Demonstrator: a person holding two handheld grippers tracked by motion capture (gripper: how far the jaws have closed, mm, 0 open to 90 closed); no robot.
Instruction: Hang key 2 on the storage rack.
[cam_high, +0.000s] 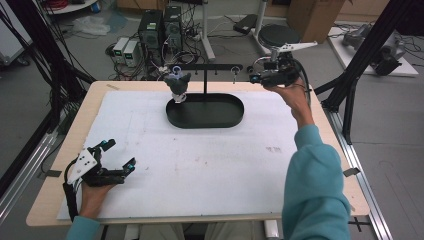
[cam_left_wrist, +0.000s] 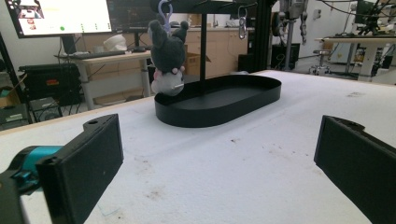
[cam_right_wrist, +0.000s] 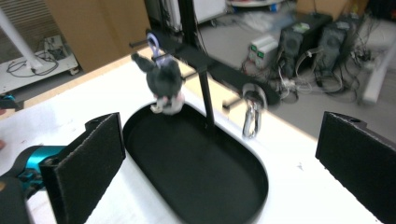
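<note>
High view showed the right tongs raised beyond the tabletop's far edge, jaws spread wide and holding nothing, with the plush toy hanging from the black stand well off to their left. Left tongs rested near the tabletop's front corner, likewise wide open and empty, the toy far ahead of them above the oval tray.

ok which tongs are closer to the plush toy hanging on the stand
Right. The right tongs hover open beside the stand's bar, across from the plush toy. The left tongs sit open at the table's near-left corner.
</note>
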